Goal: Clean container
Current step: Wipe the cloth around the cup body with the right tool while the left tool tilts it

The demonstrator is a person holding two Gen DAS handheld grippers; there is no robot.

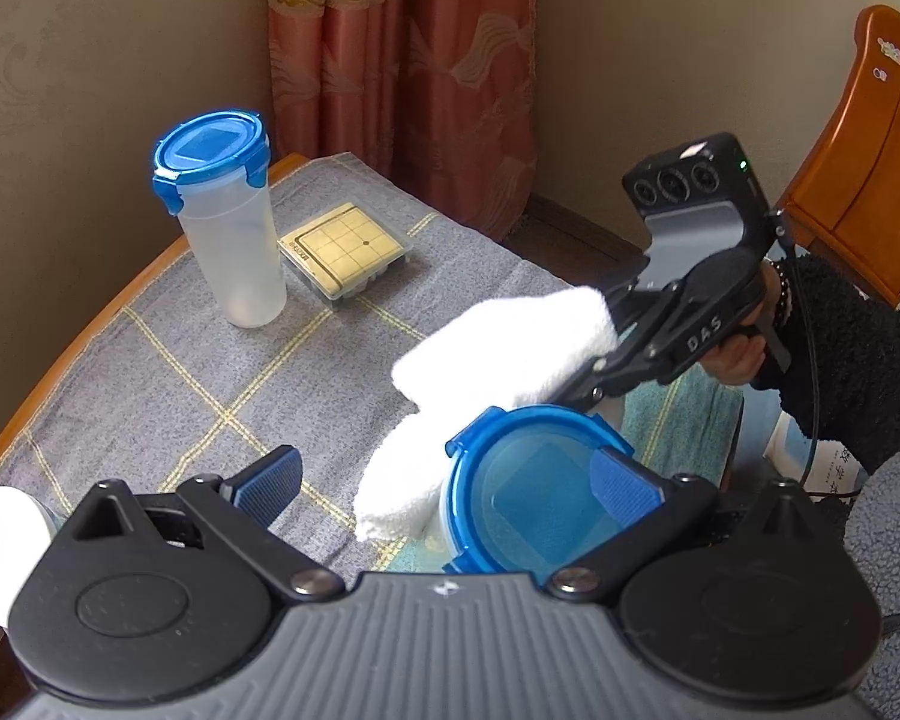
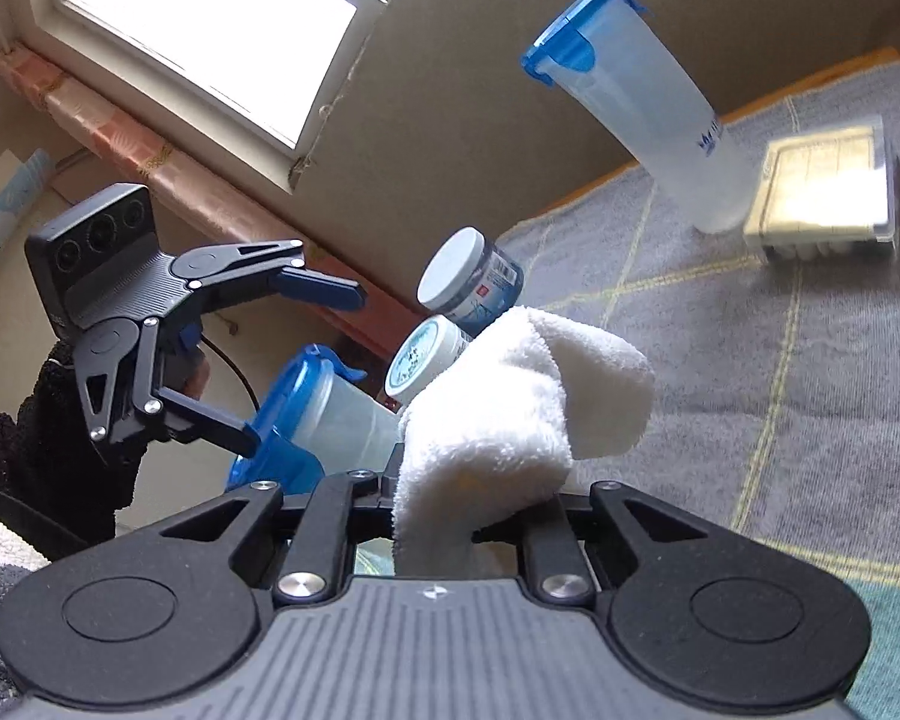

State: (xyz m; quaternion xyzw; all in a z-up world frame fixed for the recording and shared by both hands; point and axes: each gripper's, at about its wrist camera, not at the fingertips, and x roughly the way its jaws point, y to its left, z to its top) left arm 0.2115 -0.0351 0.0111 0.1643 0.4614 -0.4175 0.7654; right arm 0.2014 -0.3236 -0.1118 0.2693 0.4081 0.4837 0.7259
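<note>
On the grey checked cloth (image 1: pixel 168 372) covering the tabletop, the blue-lidded container (image 1: pixel 528 498) sits between the wide-apart fingers of the left hand-held gripper (image 1: pixel 444 480), one blue pad (image 1: pixel 621 483) over its lid. The right hand-held gripper (image 2: pixel 468 516) is clamped on a white towel (image 1: pixel 480 360) draped against the container's side. A second, taller container (image 1: pixel 222 222) stands beyond.

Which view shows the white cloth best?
The left wrist view: the cloth shows whole, held by the right gripper beside the container's blue lid. In the right wrist view the cloth bunches close up, its gripped end hidden between the jaws.
</note>
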